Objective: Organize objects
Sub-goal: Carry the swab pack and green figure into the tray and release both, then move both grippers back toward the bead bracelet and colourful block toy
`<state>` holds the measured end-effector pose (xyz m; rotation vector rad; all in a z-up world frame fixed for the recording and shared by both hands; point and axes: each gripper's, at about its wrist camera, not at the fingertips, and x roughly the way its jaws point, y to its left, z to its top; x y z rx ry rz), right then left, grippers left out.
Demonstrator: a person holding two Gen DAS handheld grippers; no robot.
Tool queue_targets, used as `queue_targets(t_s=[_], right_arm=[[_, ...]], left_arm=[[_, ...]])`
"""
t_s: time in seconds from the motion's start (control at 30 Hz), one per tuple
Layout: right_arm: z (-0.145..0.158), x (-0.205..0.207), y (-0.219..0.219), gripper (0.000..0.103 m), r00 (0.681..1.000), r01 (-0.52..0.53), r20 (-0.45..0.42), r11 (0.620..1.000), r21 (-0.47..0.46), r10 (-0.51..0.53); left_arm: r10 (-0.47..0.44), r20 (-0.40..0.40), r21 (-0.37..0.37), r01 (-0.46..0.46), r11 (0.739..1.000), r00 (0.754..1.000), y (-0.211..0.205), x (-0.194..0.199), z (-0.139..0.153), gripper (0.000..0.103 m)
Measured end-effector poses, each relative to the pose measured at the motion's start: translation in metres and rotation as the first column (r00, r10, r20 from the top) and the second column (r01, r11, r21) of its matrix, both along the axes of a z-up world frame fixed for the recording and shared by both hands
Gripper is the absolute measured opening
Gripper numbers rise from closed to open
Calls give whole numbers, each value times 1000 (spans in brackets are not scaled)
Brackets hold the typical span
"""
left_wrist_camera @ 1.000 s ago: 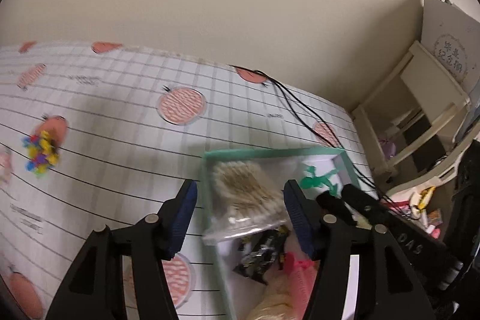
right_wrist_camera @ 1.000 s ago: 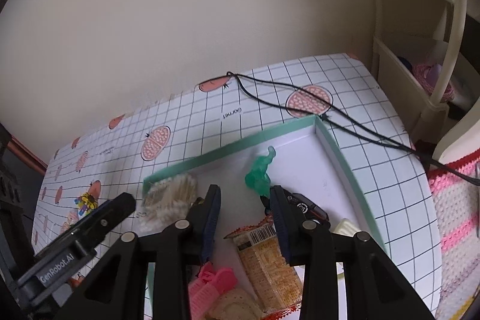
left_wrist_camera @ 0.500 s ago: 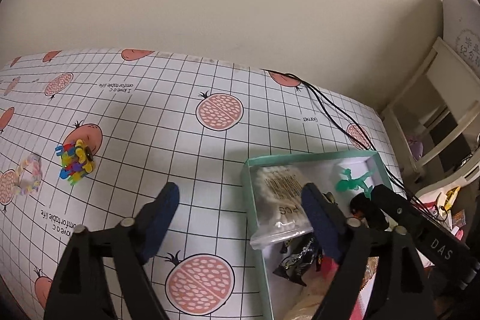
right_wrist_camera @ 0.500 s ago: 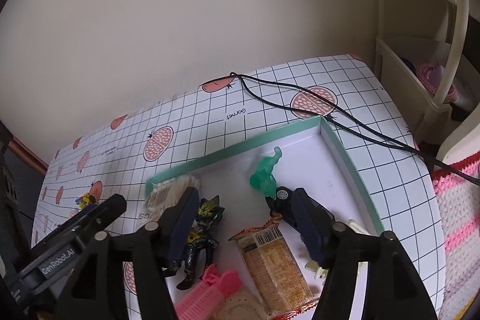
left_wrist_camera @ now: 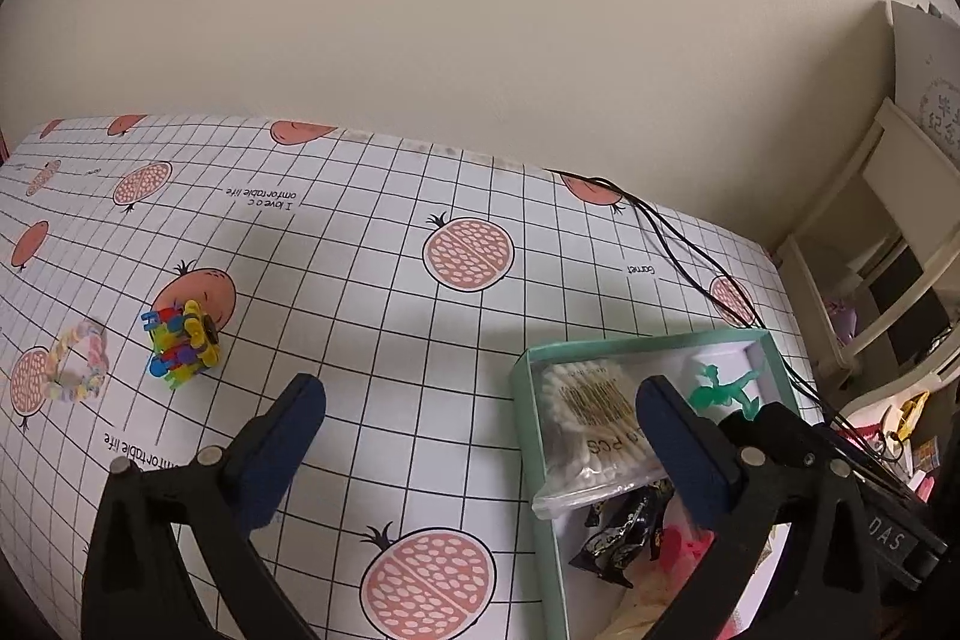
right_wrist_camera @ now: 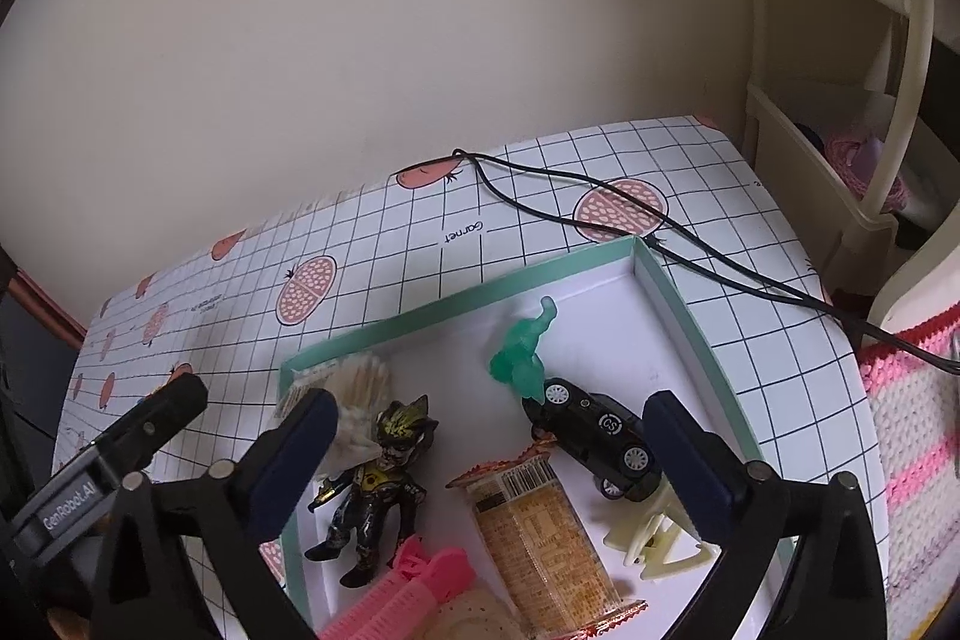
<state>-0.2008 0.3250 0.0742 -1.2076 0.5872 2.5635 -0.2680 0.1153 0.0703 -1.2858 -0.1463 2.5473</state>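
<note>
— Left gripper (left_wrist_camera: 480, 418)?
— Spread wide, empty, hanging above the checked tablecloth (left_wrist_camera: 372, 280) at lower centre of the left wrist frame; right finger overlapping the green-rimmed tray (left_wrist_camera: 521, 388).

— Right gripper (right_wrist_camera: 489, 430)?
— Also spread wide, pinching nothing, poised over the tray (right_wrist_camera: 462, 304) in the lower half of the right wrist frame.

— Inside the tray?
— Bag of cotton swabs (left_wrist_camera: 591, 424) in the corner nearest the left gripper. Dark figurine with gold head (right_wrist_camera: 384, 478) lying left of centre, between the blue pads. Green translucent figure (right_wrist_camera: 522, 352) at centre, touching the nose of a black toy car (right_wrist_camera: 600, 430). Snack packet (right_wrist_camera: 540, 526) below, between figurine and car. Pink comb (right_wrist_camera: 408, 586) at the bottom edge, cream hair claw (right_wrist_camera: 654, 538) lower right, partly behind the right finger.

— Outside the tray?
— Colourful block toy (left_wrist_camera: 180, 340) at left of the left wrist frame, on the cloth, well apart from the tray. Pastel bead bracelet (left_wrist_camera: 78, 364) just beside it, further left. Black cable (right_wrist_camera: 600, 220) trailing across the cloth past the tray's far corner.
</note>
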Motion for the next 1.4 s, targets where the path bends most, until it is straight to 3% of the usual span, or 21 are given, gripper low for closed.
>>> queue_targets(t_s=[0.33, 0.77, 0.93, 1.07, 1.27, 1.4], right_arm=[[9, 1, -16, 103, 1000, -10, 2, 999, 36, 10], [33, -12, -95, 103, 987, -149, -54, 986, 75, 153], [39, -20, -136, 103, 971, -218, -84, 973, 72, 224], [34, -32, -180, 103, 950, -296, -69, 947, 127, 306], [14, -66, -230, 103, 927, -372, -6, 920, 123, 375], [-5, -90, -256, 103, 912, -409, 23, 906, 105, 409]], left_arm=[[27, -9, 13, -27, 1000, 1000, -32, 3, 22, 103], [212, -34, 42, -211, 977, 977, -155, -6, 50, 103], [283, 22, 61, -284, 957, 959, -208, -15, 40, 103], [338, 68, 37, -341, 939, 939, -246, -22, 22, 103], [366, 132, 8, -370, 929, 921, -273, -32, -9, 103], [389, 130, -19, -390, 921, 912, -286, -35, -23, 102]])
